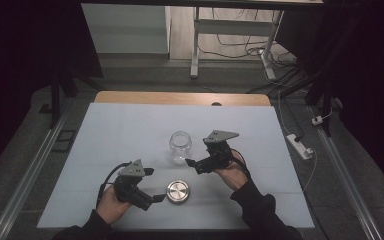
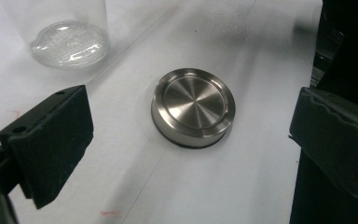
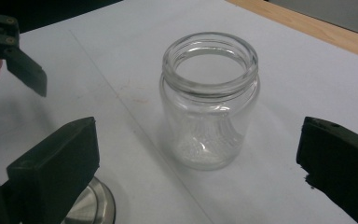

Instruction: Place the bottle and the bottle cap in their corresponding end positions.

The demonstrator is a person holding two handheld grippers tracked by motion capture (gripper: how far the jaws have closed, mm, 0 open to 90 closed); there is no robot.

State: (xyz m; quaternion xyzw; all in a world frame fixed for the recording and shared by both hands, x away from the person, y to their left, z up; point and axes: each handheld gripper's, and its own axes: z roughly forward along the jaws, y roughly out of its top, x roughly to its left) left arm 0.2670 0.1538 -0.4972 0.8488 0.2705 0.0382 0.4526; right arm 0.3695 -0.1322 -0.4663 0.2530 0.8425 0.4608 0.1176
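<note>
My left gripper (image 1: 156, 197) is spread wide, its jaws apart on either side of the round steel lid (image 2: 193, 107) without touching it. My right gripper (image 1: 192, 164) is just as wide open, holding nothing, with the glass jar (image 3: 209, 100) between its jaws but clear of both. The jar stands upright, uncapped and empty, on the pale table cover (image 1: 115, 135). The lid lies flat, brushed and shiny, near the jar.

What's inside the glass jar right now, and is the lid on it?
The glass jar looks empty; its mouth is open. The metal lid lies apart on the white table cover. What is beneath that lid is hidden.
</note>
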